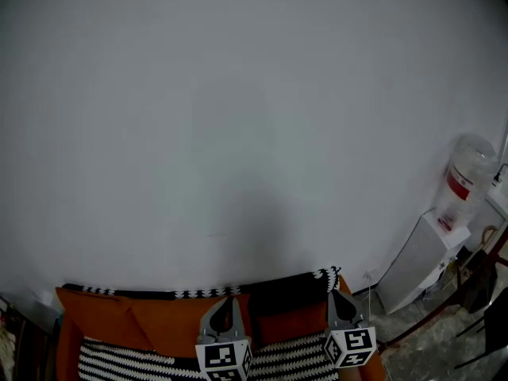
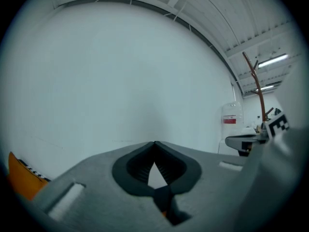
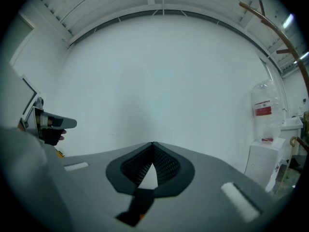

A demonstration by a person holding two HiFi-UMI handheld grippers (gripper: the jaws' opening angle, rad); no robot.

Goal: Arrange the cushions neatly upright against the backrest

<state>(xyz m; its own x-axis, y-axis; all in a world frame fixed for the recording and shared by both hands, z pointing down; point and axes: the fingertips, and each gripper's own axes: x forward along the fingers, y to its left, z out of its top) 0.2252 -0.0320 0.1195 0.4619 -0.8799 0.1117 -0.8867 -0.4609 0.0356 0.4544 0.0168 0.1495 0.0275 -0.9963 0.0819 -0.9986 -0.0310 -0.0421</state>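
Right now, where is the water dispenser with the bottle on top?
The water dispenser stands on the floor at the head view's far right, against the white wall, just past the right end of the orange sofa.

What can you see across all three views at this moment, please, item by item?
wall: one, white, fills most of every view
orange cushion: one, orange with black-and-white trim, bottom of head view
striped fabric: one, black and white, just below the cushion
water dispenser: one, white, right side, against the wall
water bottle: one, clear with red label, on top of the dispenser
left gripper: one, grey, apparently shut on the orange cushion's dark edge
right gripper: one, grey, likewise
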